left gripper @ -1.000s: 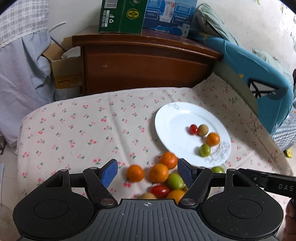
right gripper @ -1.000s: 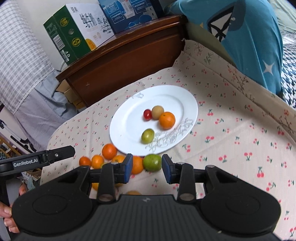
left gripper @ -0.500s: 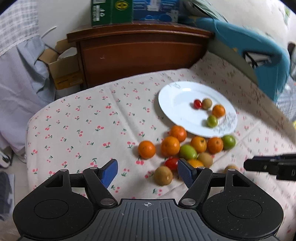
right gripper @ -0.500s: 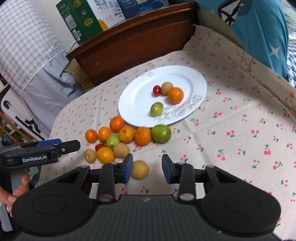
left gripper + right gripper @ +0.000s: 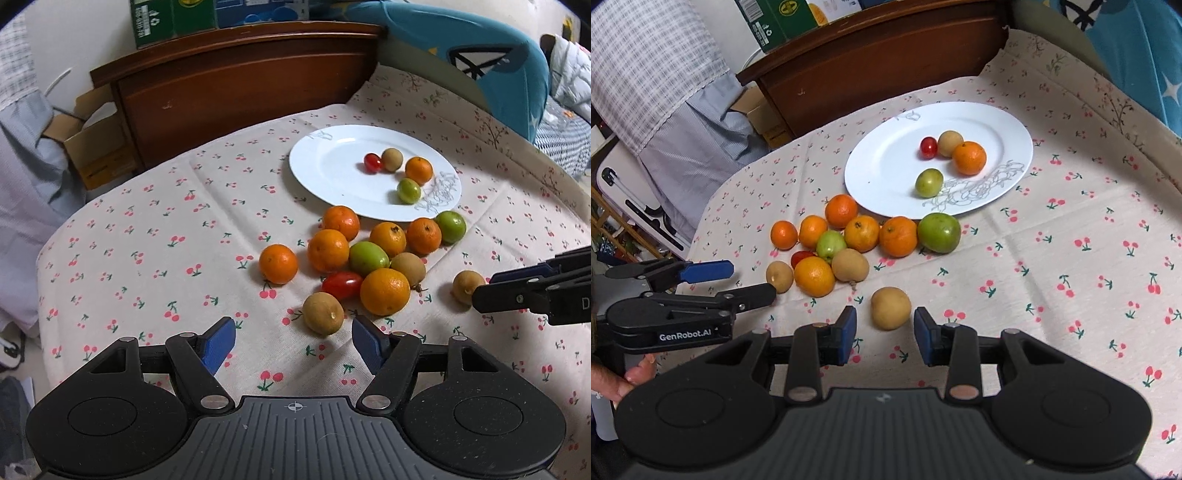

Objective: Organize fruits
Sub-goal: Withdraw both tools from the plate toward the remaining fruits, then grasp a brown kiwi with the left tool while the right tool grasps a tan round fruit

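Left wrist view: my left gripper has its blue pads wide apart and closing, with only cloth between them.
Nearest to my left fingers: a brown fruit at 1 o'clock of the gap, just beyond the pads, untouched.
Behind it: a red tomato and a big orange sit close at 12 to 1 o'clock, crowding the way into the pile.
Right gripper: my pads stand partly open and grip nothing; a lone tan fruit lies between and just ahead of them, with a gap on both sides.
Pile: oranges, green fruits and brown ones cluster at 11 o'clock of my right fingers, touching each other, against the near rim of the plate.
White plate: at 12 o'clock, holding a small tomato, a tan fruit, an orange and a green fruit.
Cherry-print cloth: under everything.
Crossing: my left gripper reaches in from 9 o'clock in the right wrist view, its tip beside the brown fruit.
Beyond: a wooden headboard at 12 o'clock, with cartons on top.
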The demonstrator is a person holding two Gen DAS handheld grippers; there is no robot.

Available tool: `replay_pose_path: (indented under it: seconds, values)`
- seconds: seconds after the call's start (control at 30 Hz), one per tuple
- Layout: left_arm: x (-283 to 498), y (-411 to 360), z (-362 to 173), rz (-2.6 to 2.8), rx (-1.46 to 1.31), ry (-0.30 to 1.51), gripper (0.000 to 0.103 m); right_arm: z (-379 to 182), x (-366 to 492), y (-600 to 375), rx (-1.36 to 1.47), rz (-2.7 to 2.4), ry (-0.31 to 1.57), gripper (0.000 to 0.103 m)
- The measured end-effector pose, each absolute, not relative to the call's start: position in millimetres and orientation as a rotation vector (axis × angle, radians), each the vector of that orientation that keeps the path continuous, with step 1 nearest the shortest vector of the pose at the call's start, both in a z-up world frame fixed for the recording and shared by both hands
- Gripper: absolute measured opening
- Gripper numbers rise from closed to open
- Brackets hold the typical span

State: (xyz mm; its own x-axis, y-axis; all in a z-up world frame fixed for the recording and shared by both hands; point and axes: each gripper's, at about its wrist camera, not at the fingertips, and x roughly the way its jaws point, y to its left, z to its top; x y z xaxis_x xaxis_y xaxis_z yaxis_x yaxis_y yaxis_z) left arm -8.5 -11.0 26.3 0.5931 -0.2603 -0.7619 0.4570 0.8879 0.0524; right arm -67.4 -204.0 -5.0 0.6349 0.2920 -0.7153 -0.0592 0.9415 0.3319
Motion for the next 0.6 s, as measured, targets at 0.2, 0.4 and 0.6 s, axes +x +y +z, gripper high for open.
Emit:
replay_pose_path:
  seconds: [0.2,0.4,0.6]
  values:
    - [-8.1,-16.5,22.0,-0.456,0.271,0.824,0.066,-7.5,-63.9,-199.2,0.277,0.198,0.869,0.036]
    - [-2.3,-21.9,16.0,-0.474,0.280,0.839,0.051,-8.6,-62.0,-194.0,0.243,0.194,0.867,0.035]
    - [0.4,-22.6,13.0,-0.490,0.266,0.848,0.042,-11.8,-58.2,-192.9,0.241,0.192,0.874,0.033]
